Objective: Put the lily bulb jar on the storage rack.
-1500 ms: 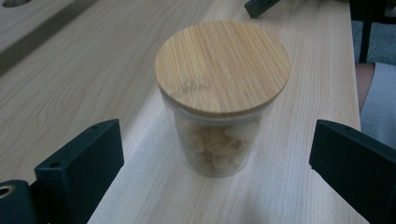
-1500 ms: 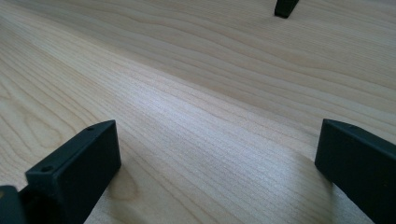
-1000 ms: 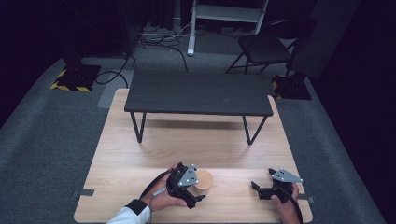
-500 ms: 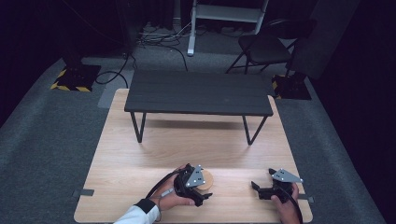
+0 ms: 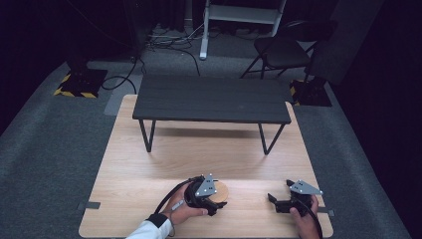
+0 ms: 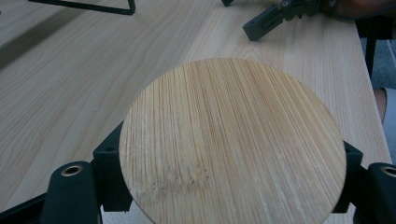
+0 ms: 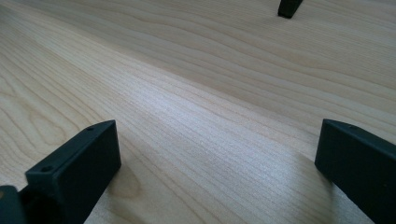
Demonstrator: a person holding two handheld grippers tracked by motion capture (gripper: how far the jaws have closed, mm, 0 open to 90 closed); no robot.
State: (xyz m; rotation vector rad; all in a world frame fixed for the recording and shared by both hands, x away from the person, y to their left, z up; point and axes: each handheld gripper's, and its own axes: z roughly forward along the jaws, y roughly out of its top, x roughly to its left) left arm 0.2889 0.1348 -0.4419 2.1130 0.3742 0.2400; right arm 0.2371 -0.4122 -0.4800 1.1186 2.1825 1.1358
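- The left gripper (image 5: 215, 198), held near the front edge of the table, has its black jaws closed against opposite edges of a round wooden disc (image 6: 232, 142), which sits between them just above the tabletop.
- The right gripper (image 5: 276, 202) is well apart from it, toward the table's front right corner, its jaws spread wide with only bare wood between them.
- The disc is flat and circular, pale bamboo with fine straight grain running in strips and a faint dark speckling near its lower edge.
- The wooden table (image 5: 199, 154) is light, matte, with broad wavy grain.
- Farther back on it stands a low black bench (image 5: 211, 99) with a slatted dark top and thin angled metal legs.
- Beyond lie grey carpet, loose cables (image 5: 164, 40), a dark folding chair (image 5: 281, 50) and a white metal stand (image 5: 241, 12) against a dark room.
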